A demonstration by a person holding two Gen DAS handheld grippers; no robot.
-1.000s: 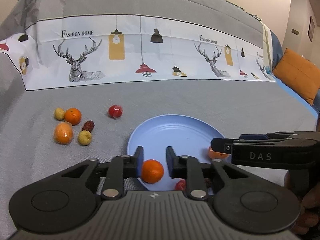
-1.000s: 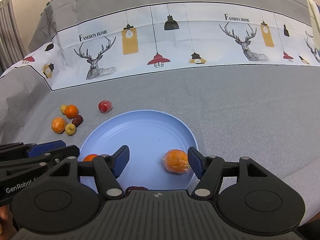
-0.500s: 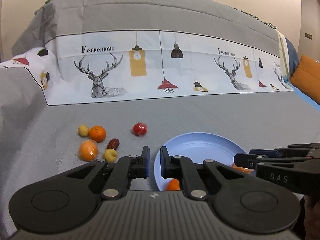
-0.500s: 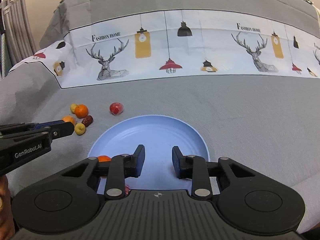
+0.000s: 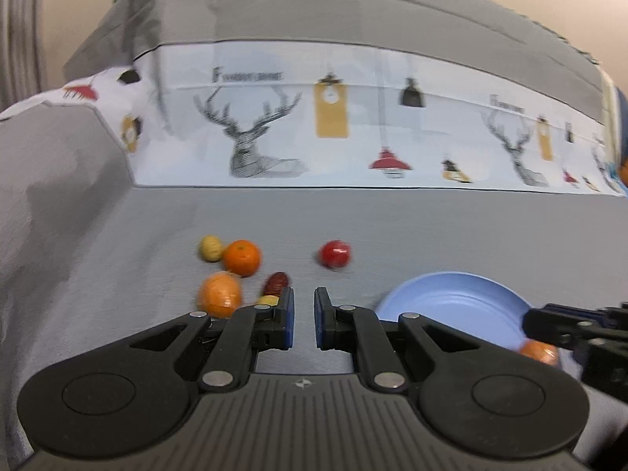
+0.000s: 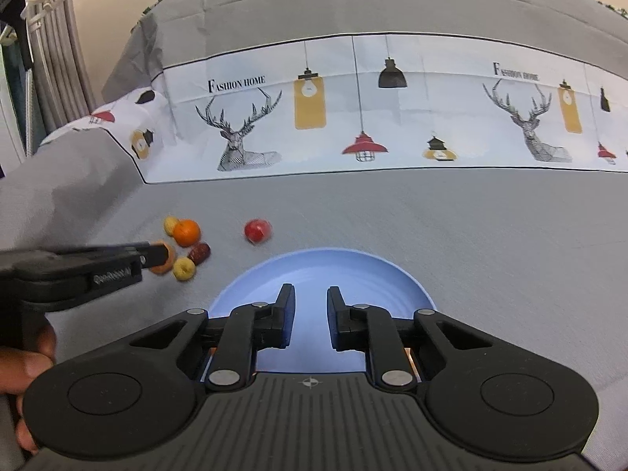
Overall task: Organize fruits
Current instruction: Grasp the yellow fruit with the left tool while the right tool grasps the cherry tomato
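Reading "FASHION HOME" on bedsheet [image 6: 353, 98] | left gripper [image 5: 303, 318] narrow, label possibly "GenRobot" | right gripper [image 6: 310, 317] narrow, empty

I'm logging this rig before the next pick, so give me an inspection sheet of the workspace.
Surface: grey bedspread with a deer-print band.
Job's things: blue plate; loose beside it a red fruit, orange, yellow fruit, dark red fruit.
Clutter: nothing seen.
Grippers: left gripper and right gripper, jaws narrowly apart, both empty.
Cables: nothing seen.
Surroundings: grey curtain at left.
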